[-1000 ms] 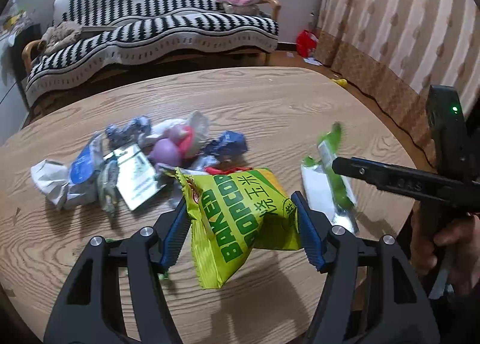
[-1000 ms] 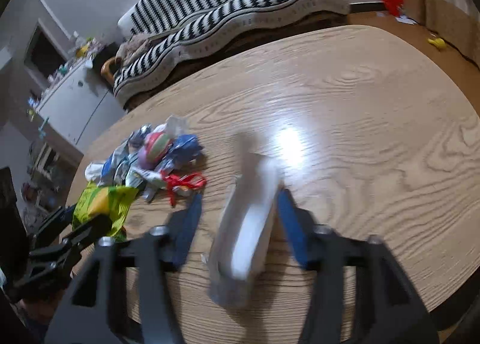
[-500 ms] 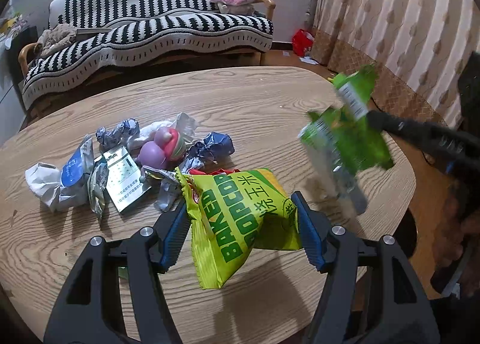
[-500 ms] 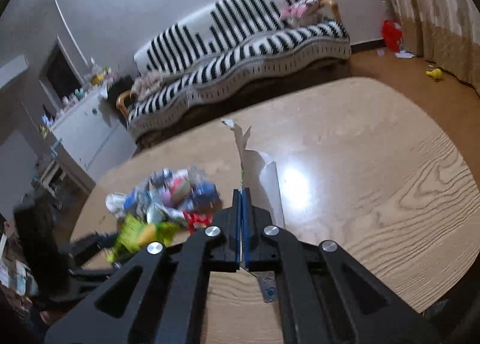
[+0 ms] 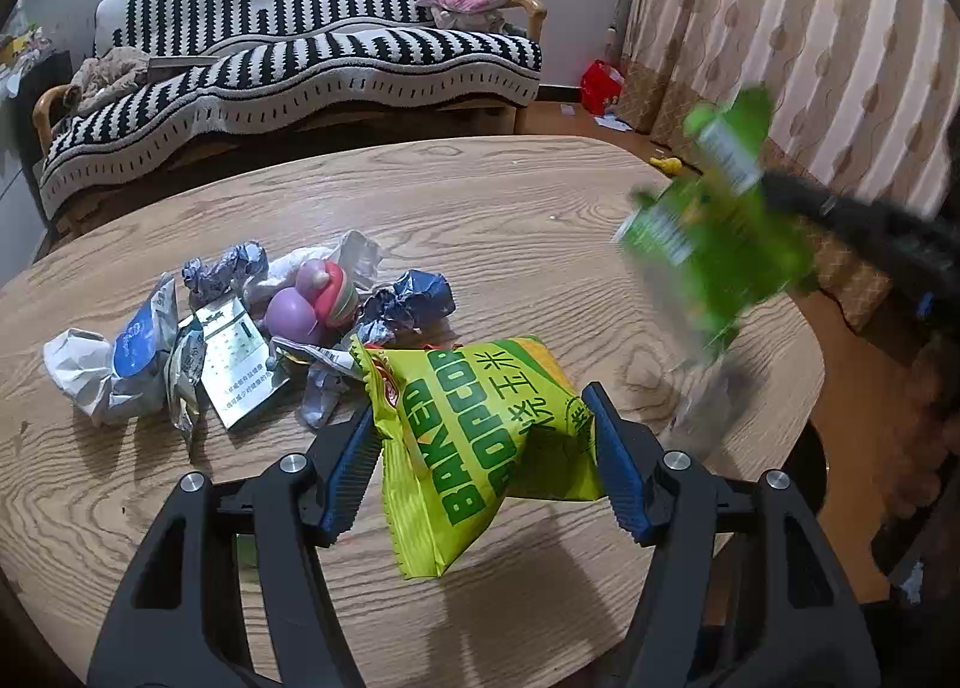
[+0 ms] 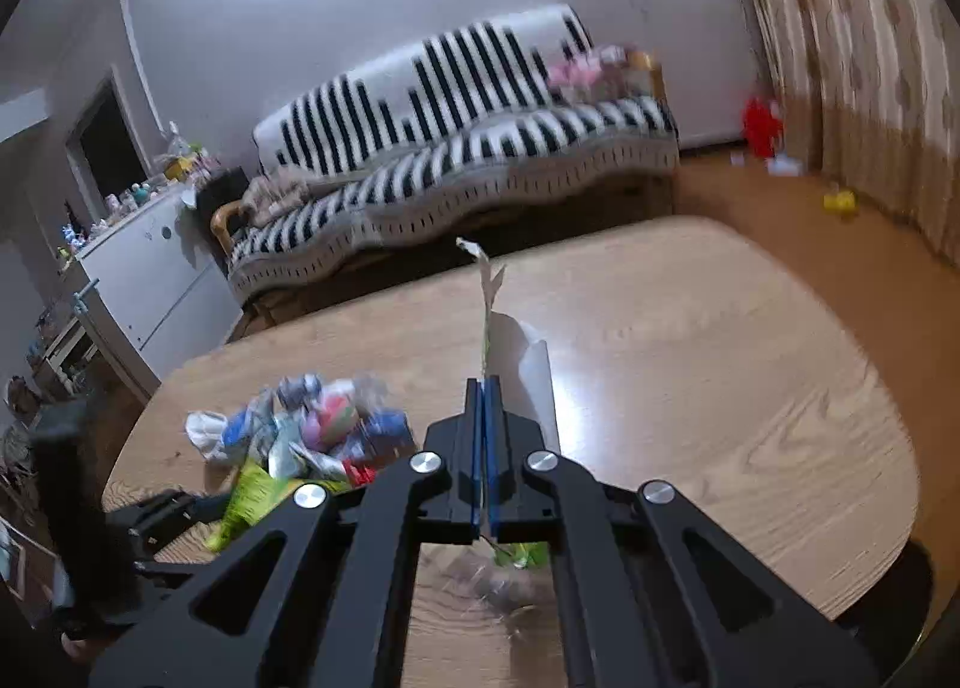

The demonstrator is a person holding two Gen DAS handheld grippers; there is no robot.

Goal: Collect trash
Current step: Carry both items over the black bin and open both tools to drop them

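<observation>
My left gripper [image 5: 480,448] is shut on a yellow-green popcorn bag [image 5: 474,412], held just above the wooden table [image 5: 480,208]. My right gripper [image 6: 483,388] is shut on a flat green wrapper [image 6: 487,316], seen edge-on in its own view. In the left wrist view that green wrapper [image 5: 714,244] hangs blurred in the air over the table's right side, clear of the wood. A pile of crumpled wrappers and packets [image 5: 270,316] lies on the table beyond the popcorn bag, to the left; the same pile [image 6: 312,430] shows in the right wrist view.
A striped sofa [image 5: 300,57] stands behind the table. Curtains [image 5: 810,27] hang on the right, with a red bag [image 5: 600,87] on the floor below them. A white cabinet [image 6: 150,268] stands to the left. A person's hand [image 5: 930,406] holds the right gripper at the table's right edge.
The right gripper's jaws closed on the green wrapper lying on the table and lifted it into the air. The left gripper kept still with the popcorn bag.
</observation>
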